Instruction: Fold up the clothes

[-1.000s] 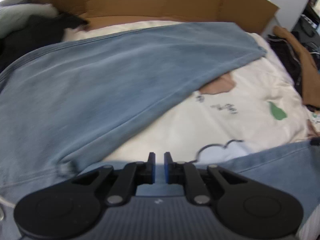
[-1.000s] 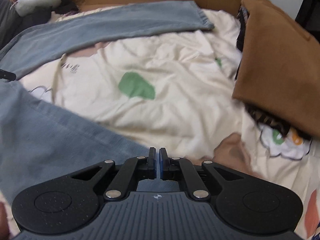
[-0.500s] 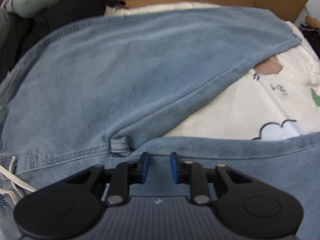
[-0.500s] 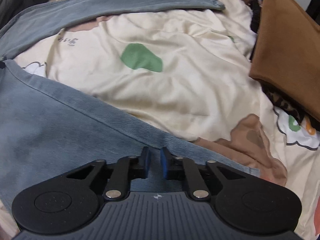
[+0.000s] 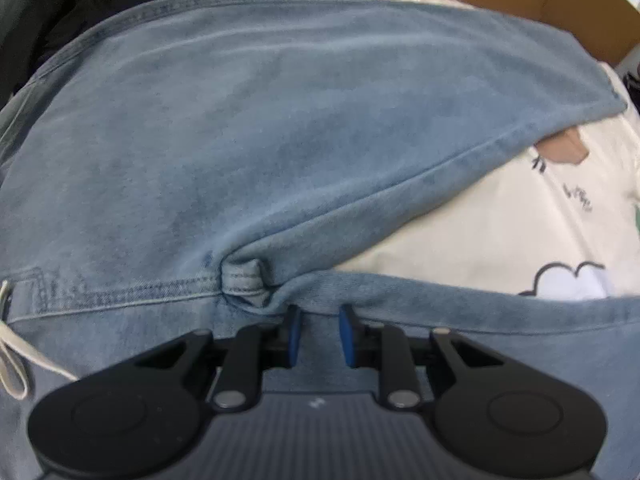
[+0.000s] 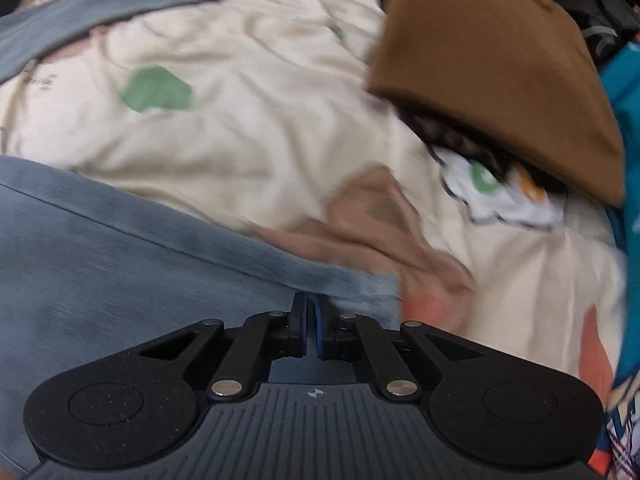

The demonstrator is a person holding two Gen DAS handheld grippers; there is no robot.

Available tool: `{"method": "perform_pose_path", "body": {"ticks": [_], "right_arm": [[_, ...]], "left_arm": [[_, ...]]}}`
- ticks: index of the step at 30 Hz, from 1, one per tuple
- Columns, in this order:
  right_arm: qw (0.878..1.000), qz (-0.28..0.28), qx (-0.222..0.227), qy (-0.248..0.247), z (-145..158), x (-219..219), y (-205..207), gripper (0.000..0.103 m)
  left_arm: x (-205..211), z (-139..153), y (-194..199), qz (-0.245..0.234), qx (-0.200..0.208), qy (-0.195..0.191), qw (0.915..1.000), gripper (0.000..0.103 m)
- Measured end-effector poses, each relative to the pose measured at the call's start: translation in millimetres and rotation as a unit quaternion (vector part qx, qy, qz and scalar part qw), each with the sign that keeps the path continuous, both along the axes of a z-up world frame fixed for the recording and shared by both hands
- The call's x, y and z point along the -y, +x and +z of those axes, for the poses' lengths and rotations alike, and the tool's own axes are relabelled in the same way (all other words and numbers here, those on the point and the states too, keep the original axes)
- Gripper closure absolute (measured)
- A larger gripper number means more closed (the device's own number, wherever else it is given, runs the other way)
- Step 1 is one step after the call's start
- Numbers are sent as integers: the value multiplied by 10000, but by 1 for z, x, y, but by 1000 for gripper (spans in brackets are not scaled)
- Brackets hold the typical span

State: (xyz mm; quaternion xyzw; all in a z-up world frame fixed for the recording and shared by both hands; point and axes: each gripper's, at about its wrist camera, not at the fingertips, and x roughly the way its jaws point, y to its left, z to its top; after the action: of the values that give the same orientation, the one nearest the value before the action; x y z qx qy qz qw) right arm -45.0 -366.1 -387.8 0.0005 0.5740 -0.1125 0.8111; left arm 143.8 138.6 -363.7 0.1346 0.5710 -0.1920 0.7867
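- Soft, faded blue denim jeans [image 5: 280, 140], double-stitched seams, bunched crotch fold.
- Left gripper [image 5: 319, 334]: slightly parted over denim, gripping nothing.
- Right gripper [image 6: 311, 326]: nearly closed at the hem; grip unclear.

Soft, even indoor light; right view motion-blurred, fisheye-bent dark edges.

Left claw [image 5: 319, 334] jaws parted, right claw [image 6: 311, 328] nearly closed — both angled steeply down
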Motion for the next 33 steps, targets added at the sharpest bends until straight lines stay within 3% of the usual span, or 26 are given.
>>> {"method": "perform_pose_path", "body": {"ticks": [6, 15, 24, 29, 33], "right_arm": [[9999, -23, -105, -38, 10, 12, -6, 92], [9981, -253, 154, 535, 39, 24, -37, 90], [9974, -325, 46, 636, 47, 24, -65, 90], [9974, -192, -125, 677, 52, 11, -77, 90], [9970, -306, -237, 673, 55, 5, -82, 89]], "left_arm": [[-36, 30, -23, 376, 33, -293, 9989, 77], [-115, 68, -61, 1333, 270, -184, 9905, 67], [-191, 58, -83, 2439, 281, 118, 9693, 67], [-210, 62, -86, 2568, 845, 87, 9627, 67], [-229, 56, -74, 2772, 865, 102, 9568, 67]]}}
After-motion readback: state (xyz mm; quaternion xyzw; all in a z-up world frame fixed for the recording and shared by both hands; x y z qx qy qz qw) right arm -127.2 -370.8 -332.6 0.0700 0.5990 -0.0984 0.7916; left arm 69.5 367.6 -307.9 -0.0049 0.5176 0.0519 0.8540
